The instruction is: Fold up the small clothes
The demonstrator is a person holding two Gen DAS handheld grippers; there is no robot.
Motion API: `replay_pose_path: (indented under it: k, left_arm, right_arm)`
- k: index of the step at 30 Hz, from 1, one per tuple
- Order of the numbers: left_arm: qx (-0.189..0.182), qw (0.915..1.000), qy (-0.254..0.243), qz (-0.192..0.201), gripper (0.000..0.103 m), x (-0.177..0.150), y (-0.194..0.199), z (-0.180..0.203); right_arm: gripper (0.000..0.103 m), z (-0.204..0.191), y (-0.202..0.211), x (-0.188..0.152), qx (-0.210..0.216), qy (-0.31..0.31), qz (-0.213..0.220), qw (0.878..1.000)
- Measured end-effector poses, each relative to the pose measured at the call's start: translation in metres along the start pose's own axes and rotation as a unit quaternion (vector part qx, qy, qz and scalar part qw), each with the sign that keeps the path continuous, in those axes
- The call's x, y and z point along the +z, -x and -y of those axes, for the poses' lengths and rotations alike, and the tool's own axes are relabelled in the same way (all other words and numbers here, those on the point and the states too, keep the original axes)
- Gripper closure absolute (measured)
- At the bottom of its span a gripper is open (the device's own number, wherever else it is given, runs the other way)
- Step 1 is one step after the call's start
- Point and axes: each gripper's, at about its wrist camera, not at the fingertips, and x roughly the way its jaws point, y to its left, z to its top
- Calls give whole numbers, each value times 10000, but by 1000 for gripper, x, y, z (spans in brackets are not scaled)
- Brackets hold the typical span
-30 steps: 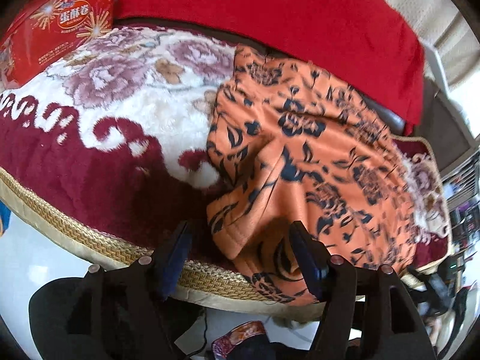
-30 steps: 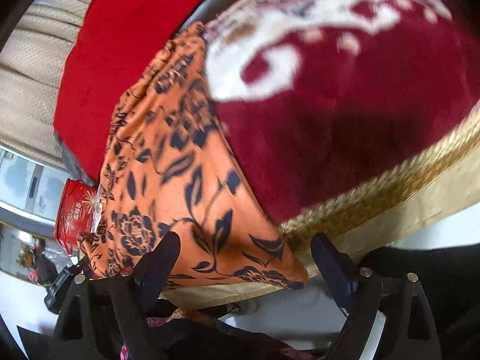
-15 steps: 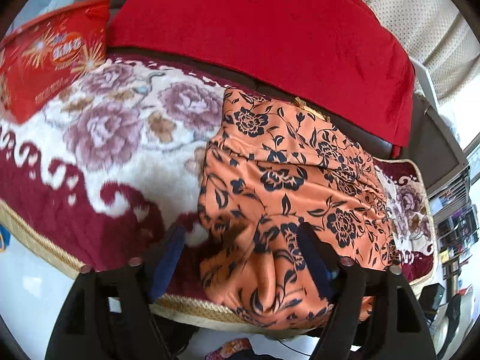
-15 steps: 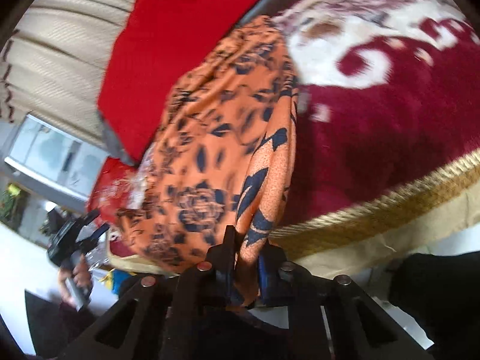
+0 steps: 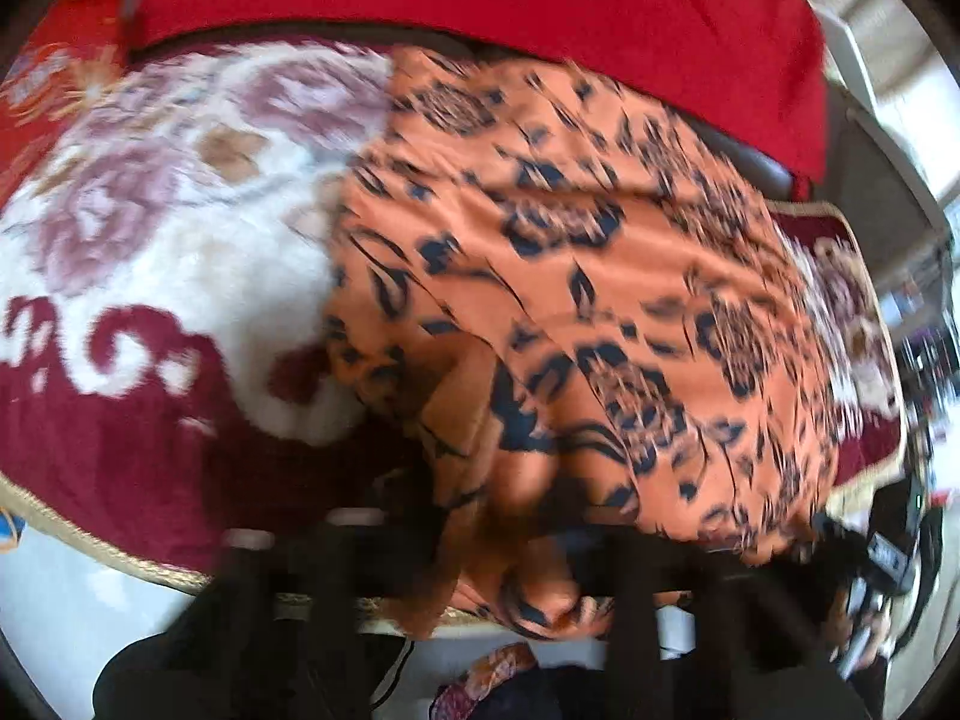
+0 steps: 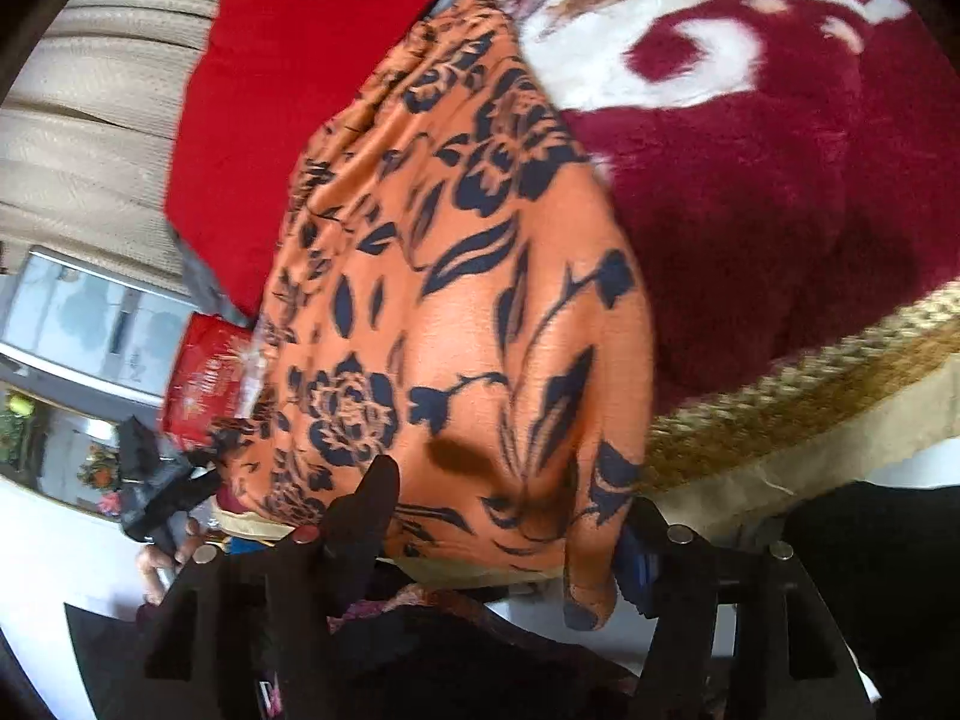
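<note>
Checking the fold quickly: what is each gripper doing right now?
Left gripper: closing, jaws nearly together on a bunched edge of the orange floral garment.
Right gripper: opening, jaws apart, the garment's edge between them, not pinched.

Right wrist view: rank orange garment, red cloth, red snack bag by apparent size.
1. orange garment, though it is nearest the lens, which inflates it
2. red cloth
3. red snack bag, partly hidden behind the garment

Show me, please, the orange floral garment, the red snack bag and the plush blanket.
orange floral garment (image 6: 456,300): right wrist view, its middle.
red snack bag (image 6: 204,372): right wrist view, its front.
plush blanket (image 6: 750,192): right wrist view, dark red pile.
</note>
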Motion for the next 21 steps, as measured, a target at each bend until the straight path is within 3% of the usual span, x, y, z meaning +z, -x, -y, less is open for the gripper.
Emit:
replay_pose_path:
  k: [2,7,10,15,17,21]
  left_arm:
    - [-52,10000,-68,23,92,-2,1,1]
    - [-477,9984,-82,305,93,6,38,1]
    - [-746,9949,-135,666,93,24,75,6]
    - [-945,9884,-64,1184,93,73,120,8]
    - [-912,9867,91,1346,93,98,122,4]
    - [-894,9843,463,1447,93,147,99,0]
  right_arm:
    - [91,-5,-3,-1,-89,154,-56,9998]
    - [92,-34,18,3,241,400,120,9988]
    - [92,-61,47,21,851,571,522,9934]
    - [92,-91,84,81,1696,499,1264,9761]
    - [92,-108,82,108,1676,566,1633,9706]
    - [92,-116,59,167,1731,327,1876,9663]
